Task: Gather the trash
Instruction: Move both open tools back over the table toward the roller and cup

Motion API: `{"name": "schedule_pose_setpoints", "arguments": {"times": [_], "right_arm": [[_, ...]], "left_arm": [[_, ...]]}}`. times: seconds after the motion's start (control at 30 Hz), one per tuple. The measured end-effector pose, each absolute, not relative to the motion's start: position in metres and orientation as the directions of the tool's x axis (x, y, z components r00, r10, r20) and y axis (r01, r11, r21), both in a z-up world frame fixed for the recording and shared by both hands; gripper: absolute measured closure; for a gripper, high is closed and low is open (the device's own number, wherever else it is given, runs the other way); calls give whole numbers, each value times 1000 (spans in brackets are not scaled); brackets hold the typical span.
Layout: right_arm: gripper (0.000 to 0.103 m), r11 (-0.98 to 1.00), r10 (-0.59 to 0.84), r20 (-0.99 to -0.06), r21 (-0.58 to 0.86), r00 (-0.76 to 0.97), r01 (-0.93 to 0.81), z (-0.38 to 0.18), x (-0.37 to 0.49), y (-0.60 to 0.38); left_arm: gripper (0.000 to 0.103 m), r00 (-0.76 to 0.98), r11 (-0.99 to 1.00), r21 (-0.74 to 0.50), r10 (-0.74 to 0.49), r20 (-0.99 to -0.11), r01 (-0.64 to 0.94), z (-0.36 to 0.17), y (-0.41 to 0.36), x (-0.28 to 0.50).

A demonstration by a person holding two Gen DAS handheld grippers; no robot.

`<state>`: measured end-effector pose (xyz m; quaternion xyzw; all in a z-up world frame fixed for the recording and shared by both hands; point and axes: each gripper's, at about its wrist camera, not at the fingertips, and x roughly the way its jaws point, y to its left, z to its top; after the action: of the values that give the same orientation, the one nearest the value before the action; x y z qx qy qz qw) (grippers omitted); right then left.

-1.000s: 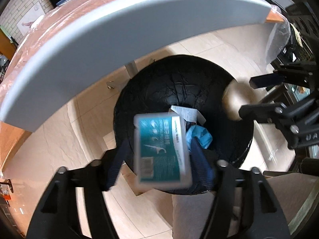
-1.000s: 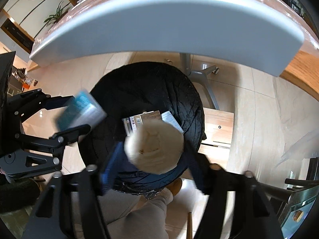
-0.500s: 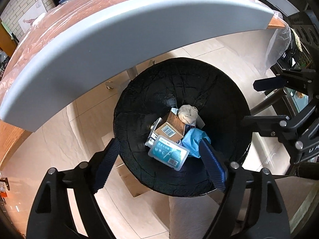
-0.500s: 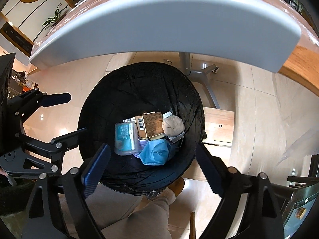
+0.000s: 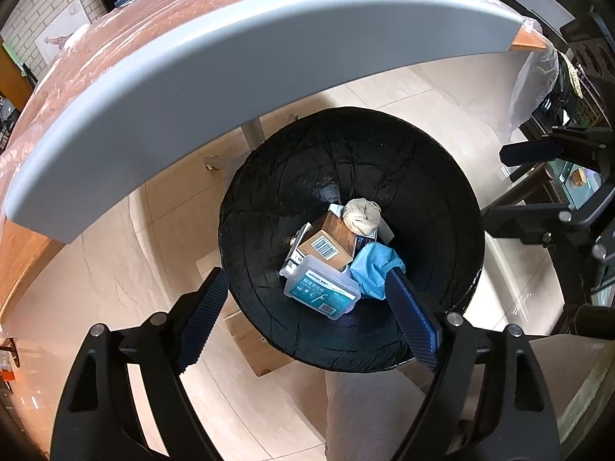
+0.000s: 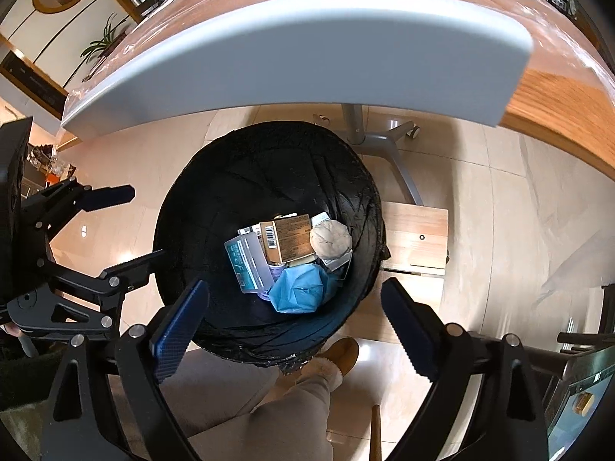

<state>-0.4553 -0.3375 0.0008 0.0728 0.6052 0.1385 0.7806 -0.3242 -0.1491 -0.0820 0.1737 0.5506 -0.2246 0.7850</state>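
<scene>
Left wrist view: both tools gape wide, empty, left tool (image 5: 307, 303) and right tool (image 6: 294, 313) above the black-lined round bin (image 5: 442, 176); grey-edged tabletop (image 5: 238, 50) ahead.

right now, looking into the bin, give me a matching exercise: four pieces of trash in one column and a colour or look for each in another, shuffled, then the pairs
Things:
1. crumpled glove
2. cardboard box
3. paper wad
4. plastic case

Looks:
a. clear with a teal label
b. beige, ball shaped
c. blue
d. brown with a barcode

Pairs: 1-c, 2-d, 3-b, 4-a

All four lie in the black bin.
</scene>
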Motion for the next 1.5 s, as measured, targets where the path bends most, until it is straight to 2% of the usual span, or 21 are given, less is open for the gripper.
{"name": "schedule_pose_setpoints", "arguments": {"times": [0.27,0.43,0.5,0.6,0.7,0.87,1.13,1.3,1.33,1.43,1.5], "right_arm": [[13,946,321,-904,289,284,-149,27,-461,-344],[13,935,348,-854,289,386,-204,77,-468,-349],[8,943,327,-830,254,452,-217,99,-464,-354],[7,958,282,-804,202,524,-205,119,-446,-362],[7,973,224,-799,154,558,-170,127,-419,-371],[7,982,161,-800,69,578,-178,126,-364,-375],[24,982,128,-834,29,537,-189,104,-276,-373],[27,979,170,-846,85,505,-187,93,-236,-370],[28,978,178,-846,96,502,-185,92,-231,-368],[33,976,189,-851,106,491,-191,88,-211,-363],[36,972,197,-853,107,483,-207,85,-202,-357]], "left_arm": [[18,319,844,10,-192,-928,536,-62,-146,-326],[18,382,839,-26,-275,-882,544,-18,-142,-335],[17,429,833,-28,-313,-847,553,7,-141,-335],[7,489,836,-18,-337,-805,548,31,-143,-326],[5,529,840,-18,-357,-770,542,49,-148,-300],[5,579,849,61,-303,-757,524,52,-165,-250],[5,543,837,59,-298,-785,543,39,-191,-166],[5,527,821,73,-293,-798,567,28,-202,-139],[6,526,818,73,-296,-797,571,27,-203,-134],[16,519,813,70,-300,-800,577,22,-206,-122],[28,506,806,60,-309,-805,589,20,-206,-116]]}}
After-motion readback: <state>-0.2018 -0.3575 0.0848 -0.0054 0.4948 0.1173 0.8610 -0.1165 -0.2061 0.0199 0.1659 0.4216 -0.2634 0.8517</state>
